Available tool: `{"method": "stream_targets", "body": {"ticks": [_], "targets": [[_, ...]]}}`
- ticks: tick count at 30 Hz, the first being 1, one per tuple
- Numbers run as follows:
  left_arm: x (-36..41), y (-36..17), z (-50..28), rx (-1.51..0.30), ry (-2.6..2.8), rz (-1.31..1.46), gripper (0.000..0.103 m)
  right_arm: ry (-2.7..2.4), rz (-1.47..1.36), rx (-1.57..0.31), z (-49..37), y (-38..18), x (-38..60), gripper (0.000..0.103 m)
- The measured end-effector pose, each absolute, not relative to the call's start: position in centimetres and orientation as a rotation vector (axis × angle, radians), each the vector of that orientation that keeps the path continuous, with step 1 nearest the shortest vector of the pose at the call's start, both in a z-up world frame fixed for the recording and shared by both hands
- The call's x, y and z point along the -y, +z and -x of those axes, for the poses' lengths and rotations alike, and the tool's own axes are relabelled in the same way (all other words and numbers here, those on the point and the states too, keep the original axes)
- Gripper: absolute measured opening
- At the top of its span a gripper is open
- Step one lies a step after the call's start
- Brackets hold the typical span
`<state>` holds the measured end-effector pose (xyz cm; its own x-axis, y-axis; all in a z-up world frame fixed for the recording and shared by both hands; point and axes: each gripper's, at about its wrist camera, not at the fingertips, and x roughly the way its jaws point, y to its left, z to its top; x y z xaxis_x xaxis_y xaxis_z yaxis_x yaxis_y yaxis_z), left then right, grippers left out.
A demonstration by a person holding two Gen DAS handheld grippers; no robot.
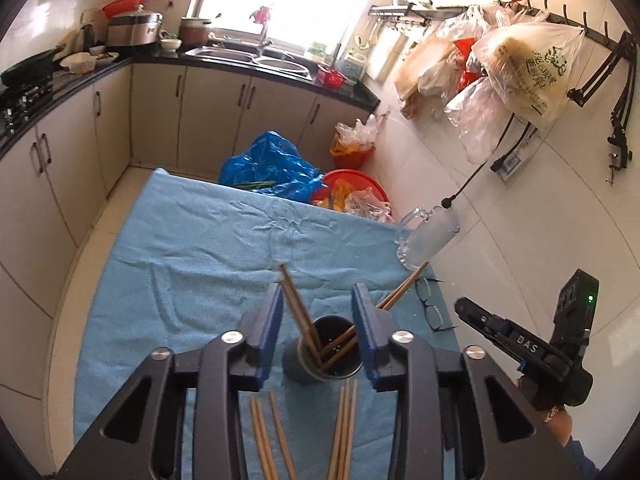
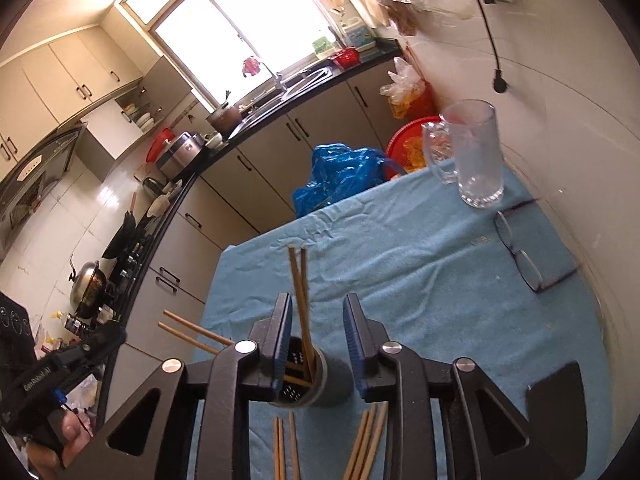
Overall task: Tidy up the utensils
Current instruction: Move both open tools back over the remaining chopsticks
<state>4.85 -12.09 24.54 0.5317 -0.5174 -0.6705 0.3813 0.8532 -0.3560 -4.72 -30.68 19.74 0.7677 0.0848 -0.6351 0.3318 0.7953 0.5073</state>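
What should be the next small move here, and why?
Probably lower one tool, for example the left tool, toward the loose chopsticks lying on the blue cloth in front of the dark holder. Both tools look open and empty, the right tool too. Two pairs already stand in the holder, so the loose ones are what remains.

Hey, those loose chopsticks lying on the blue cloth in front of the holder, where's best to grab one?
Judging by their pose, grip a loose chopstick mid-shaft, coming from above with jaws straddling its width. They lie flat on the cloth, fanned apart, so a single one can probably be pinched.
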Motion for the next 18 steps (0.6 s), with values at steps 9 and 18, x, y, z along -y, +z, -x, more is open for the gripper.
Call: {"method": "stream_targets", "body": {"ticks": [9, 18], "targets": [[8.9, 18.5, -1.1, -0.963, -0.472, 0.181, 0.038, -0.181, -0.674, -0.824, 8.6, 15.1, 30.0, 0.048], [7.8, 9.1, 3.5, -1.199, -0.405, 0.197, 0.038, -0.217, -0.706, -1.062, 12.3, 6.3, 26.1, 0.048]]}}
